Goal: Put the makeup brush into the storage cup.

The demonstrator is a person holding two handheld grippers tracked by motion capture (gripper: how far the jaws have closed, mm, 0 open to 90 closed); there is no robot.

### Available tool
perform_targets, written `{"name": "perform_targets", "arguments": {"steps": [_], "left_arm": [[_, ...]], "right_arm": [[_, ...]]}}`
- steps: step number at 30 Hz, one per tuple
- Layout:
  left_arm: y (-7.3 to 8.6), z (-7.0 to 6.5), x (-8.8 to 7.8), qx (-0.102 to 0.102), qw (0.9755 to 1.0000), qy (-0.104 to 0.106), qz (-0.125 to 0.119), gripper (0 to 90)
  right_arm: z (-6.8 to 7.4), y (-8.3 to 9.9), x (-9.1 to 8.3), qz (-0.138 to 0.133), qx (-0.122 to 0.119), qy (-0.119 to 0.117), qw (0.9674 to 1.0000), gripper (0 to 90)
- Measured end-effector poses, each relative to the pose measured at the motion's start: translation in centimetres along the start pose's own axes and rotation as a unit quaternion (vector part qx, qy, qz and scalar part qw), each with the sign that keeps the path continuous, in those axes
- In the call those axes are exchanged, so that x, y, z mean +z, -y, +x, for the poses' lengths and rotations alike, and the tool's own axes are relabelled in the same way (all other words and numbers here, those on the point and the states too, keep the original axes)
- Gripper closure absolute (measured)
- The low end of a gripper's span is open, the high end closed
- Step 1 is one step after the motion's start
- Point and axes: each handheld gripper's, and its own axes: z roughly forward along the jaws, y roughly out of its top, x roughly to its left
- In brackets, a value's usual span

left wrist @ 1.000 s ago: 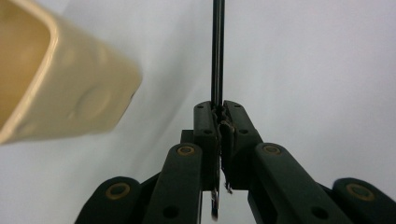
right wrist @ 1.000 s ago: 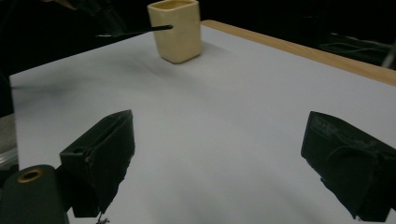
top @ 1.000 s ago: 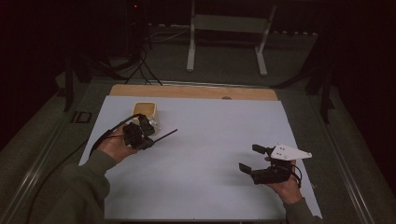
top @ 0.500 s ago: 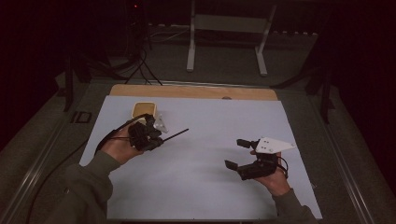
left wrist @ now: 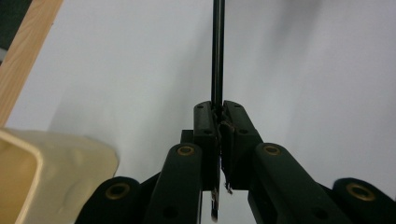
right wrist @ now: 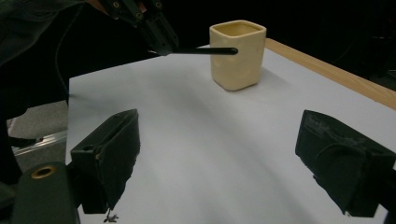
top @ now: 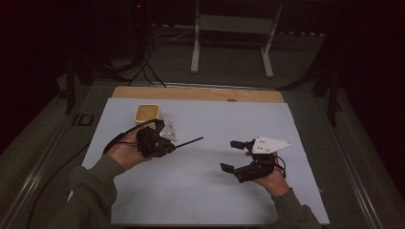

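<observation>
High view: at left of centre, the left gripper is clamped on a thin black rod, which points toward the frame's middle above the white sheet; a cream cup stands just beyond it, toward the upper left. In the left gripper view the jaws meet on the rod, which runs straight up the frame, with the cup at lower left. At right of centre, the right gripper rests with jaws wide apart and nothing between them; its own view shows the cup at upper centre.
</observation>
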Motion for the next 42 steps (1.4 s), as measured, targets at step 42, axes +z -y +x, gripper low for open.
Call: {"name": "perform_targets", "arguments": {"steps": [42], "left_arm": [[-1.8, -2.1, -0.5, 0.087, 0.9913, 0.082, -0.056, 86.5]], "right_arm": [[0.4, -1.1, 1.1, 0.015, -0.015, -0.077, 0.9968, 14.3]]}}
